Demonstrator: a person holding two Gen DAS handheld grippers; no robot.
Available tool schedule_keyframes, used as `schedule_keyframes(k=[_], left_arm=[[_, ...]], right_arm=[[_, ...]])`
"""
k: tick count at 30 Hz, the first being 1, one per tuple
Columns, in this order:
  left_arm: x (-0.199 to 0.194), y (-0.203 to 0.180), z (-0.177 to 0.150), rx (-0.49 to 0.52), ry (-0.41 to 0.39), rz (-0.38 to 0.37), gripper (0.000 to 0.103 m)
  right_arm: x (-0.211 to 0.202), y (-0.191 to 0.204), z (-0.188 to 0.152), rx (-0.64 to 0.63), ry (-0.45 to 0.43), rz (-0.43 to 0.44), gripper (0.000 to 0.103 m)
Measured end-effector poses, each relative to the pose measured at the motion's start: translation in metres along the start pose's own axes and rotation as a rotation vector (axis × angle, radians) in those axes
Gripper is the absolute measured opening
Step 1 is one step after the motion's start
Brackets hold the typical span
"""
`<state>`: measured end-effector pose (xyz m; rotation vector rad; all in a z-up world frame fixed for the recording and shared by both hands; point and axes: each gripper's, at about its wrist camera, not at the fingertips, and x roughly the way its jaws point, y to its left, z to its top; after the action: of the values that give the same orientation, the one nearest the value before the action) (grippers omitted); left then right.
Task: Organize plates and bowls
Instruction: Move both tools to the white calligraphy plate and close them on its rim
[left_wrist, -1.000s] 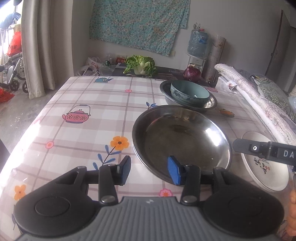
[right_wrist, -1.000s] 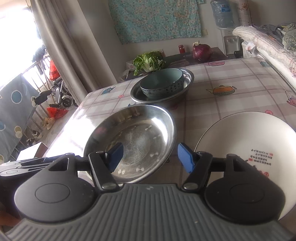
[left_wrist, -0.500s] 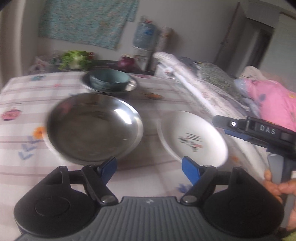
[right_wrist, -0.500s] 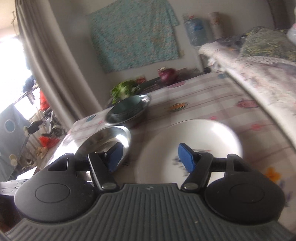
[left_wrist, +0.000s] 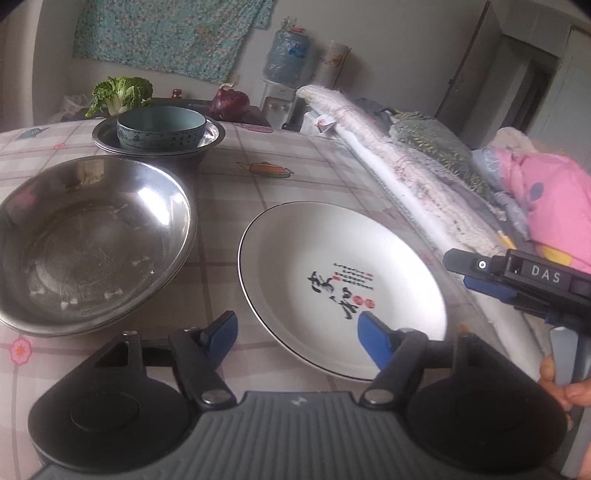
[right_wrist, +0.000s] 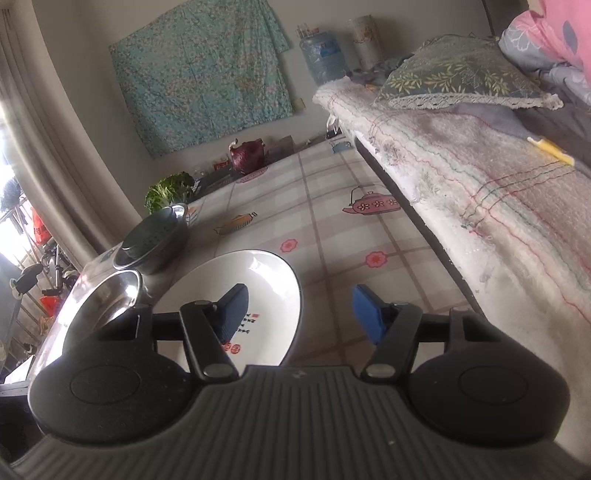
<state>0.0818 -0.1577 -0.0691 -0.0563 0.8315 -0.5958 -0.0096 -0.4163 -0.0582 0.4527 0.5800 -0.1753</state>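
**Both claws over white plate, jaws closing, nothing pinched**

Left gripper (left_wrist: 297, 332) spread, jaws closing; near rim of white plate (left_wrist: 332, 273) sits between the blue pads (left_wrist: 373, 341), no pad pressing it; right gripper (right_wrist: 297, 312) spread too, closing, left pad over the plate's right half, right pad over tablecloth (right_wrist: 332, 221), nothing held; in the left view the right gripper shows at 3 o'clock, a hand (left_wrist: 561, 380) on its handle.

Plate lies flat, round so no long axis; printed characters run toward 1 o'clock in the left view; plate sits at table's right side, near the bedding (left_wrist: 417, 173).

Versus a second ago: left claw was astride the steel bowl's rim, now at the plate; right claw was between bowl and plate, now straddles the plate's right edge; dishes unmoved.

Count: one white plate; large steel bowl (left_wrist: 85, 240) at 10 o'clock, looks like two nested, cannot be sure; one steel basin (left_wrist: 210, 136) at 11 o'clock, one teal bowl (left_wrist: 160, 127) inside it; one red cabbage (left_wrist: 229, 105); one green cabbage (left_wrist: 122, 92).
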Motion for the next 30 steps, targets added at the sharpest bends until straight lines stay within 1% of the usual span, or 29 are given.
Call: schedule_keyframes(k=[2, 4, 5, 6, 7, 8, 9, 12, 14, 15, 19, 23, 26, 30], left_arm=[[0.007, 0.002, 0.001, -0.005, 0.014, 0.024, 0.06], [0.013, 0.006, 0.001, -0.024, 0.026, 0.027, 0.053], [0.014, 0.008, 0.001, -0.033, 0.02, 0.024, 0.051], [0.015, 0.009, 0.001, -0.037, 0.009, 0.022, 0.05], [0.016, 0.01, 0.002, -0.041, 0.006, 0.017, 0.045], [0.017, 0.01, 0.002, -0.045, 0.003, 0.012, 0.038], [0.018, 0.011, 0.002, -0.044, -0.003, 0.01, 0.037], [0.018, 0.011, 0.001, -0.047, -0.022, 0.012, 0.037], [0.016, 0.011, 0.0, -0.049, -0.027, 0.013, 0.033], [0.015, 0.011, -0.001, -0.051, -0.029, 0.016, 0.033], [0.01, 0.011, -0.006, -0.055, -0.043, 0.026, 0.033], [0.001, 0.015, -0.017, -0.072, -0.067, 0.012, 0.034], [-0.006, 0.015, -0.026, -0.062, -0.082, 0.009, 0.036], [-0.018, 0.015, -0.036, -0.055, -0.08, 0.003, 0.037]], right_arm=[[0.014, 0.003, 0.002, -0.007, 0.021, 0.007, 0.052], [0.03, 0.004, 0.005, -0.018, 0.042, 0.008, 0.046], [0.037, 0.005, 0.006, -0.024, 0.051, 0.007, 0.044], [0.044, 0.005, 0.007, -0.031, 0.06, 0.007, 0.04], [0.05, 0.005, 0.007, -0.037, 0.071, 0.006, 0.035], [0.056, 0.005, 0.008, -0.04, 0.081, 0.008, 0.033], [0.061, 0.004, 0.008, -0.039, 0.091, 0.016, 0.024], [0.065, 0.004, 0.007, -0.01, 0.113, 0.061, 0.012], [0.063, 0.008, 0.005, -0.019, 0.113, 0.045, 0.012], [0.061, 0.01, 0.003, -0.023, 0.112, 0.037, 0.012], [0.047, 0.01, -0.005, 0.006, 0.128, 0.044, 0.013], [0.031, 0.015, -0.019, -0.015, 0.134, 0.034, 0.013], [0.019, 0.019, -0.028, -0.012, 0.134, 0.032, 0.013], [0.002, 0.021, -0.041, -0.007, 0.135, 0.032, 0.014]])
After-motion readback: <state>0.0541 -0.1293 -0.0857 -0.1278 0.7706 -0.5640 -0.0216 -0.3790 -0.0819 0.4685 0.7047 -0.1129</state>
